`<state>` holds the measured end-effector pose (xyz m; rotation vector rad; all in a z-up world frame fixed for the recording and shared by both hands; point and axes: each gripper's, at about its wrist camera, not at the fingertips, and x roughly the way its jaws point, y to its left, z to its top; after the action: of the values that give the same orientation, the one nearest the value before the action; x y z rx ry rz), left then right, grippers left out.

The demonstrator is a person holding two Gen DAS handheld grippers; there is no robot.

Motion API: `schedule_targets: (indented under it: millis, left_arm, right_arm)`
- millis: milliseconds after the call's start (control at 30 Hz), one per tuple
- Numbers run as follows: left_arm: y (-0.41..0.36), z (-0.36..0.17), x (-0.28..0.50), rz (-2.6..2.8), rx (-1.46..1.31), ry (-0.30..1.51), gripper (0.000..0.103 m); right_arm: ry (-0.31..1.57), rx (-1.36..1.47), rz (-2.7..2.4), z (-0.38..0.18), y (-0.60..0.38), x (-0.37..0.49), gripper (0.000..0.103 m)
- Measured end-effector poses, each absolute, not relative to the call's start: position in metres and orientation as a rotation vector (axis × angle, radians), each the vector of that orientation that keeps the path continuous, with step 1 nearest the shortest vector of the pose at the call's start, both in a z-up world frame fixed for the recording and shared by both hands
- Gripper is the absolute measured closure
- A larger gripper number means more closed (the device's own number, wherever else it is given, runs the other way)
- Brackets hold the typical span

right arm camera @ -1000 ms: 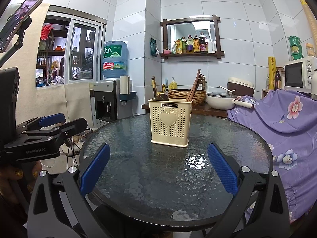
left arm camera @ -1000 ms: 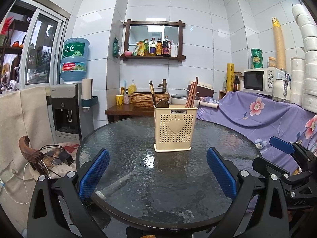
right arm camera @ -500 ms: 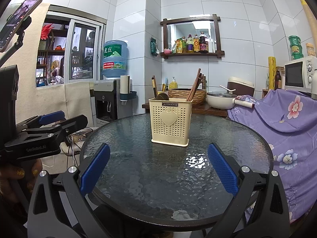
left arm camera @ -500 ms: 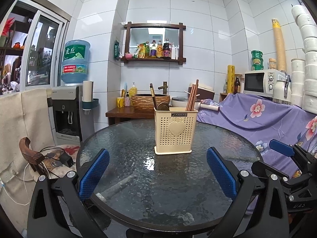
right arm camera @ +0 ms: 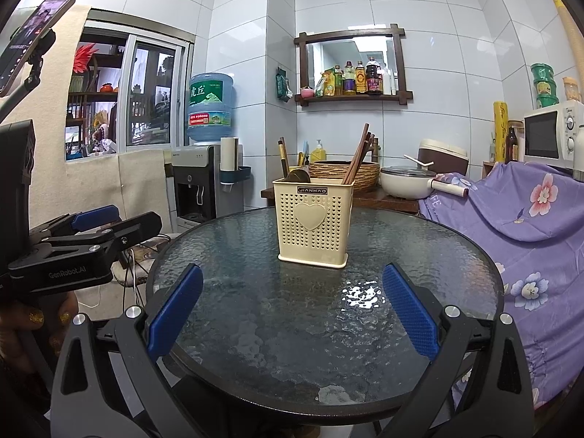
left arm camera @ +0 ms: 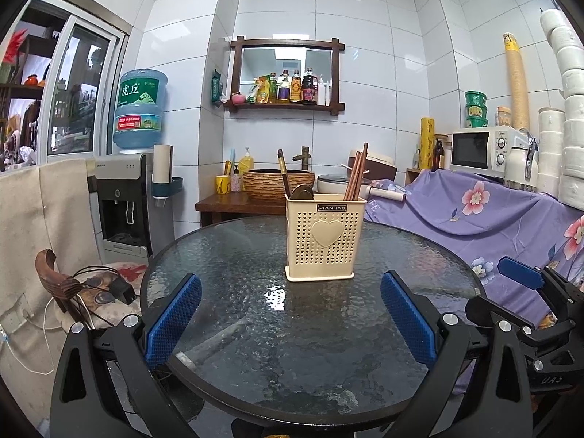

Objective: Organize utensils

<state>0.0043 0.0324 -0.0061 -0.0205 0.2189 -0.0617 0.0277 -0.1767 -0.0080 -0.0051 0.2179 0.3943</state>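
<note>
Both grippers, left gripper [left arm camera: 290, 319] and right gripper [right arm camera: 292, 314], stay spread wide and empty, drifting only slightly versus a second ago. Cream utensil caddy [left arm camera: 325, 235] sits centre frame on glass table [left arm camera: 226, 255], holding chopsticks [left arm camera: 356, 173] and spoon [left arm camera: 303, 193]. Judgement: sorting looks complete.

Microwave [left arm camera: 478, 148], water dispenser [left arm camera: 124, 200], perhaps a cooker [right arm camera: 441, 153].

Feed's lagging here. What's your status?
Both grippers, left and right, open, empty. Chopsticks and spoons in holder on table. Nothing blocking.
</note>
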Motion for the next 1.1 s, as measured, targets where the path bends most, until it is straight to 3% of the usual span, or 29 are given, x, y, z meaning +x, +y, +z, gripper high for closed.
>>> schedule_targets:
  millis: [1100]
  left_arm:
    - [0.0312, -0.0067, 0.0051, -0.056, -0.015, 0.225, 0.006]
  right_arm:
    - [0.227, -0.007, 0.397, -0.0093, -0.177, 0.0292, 0.006]
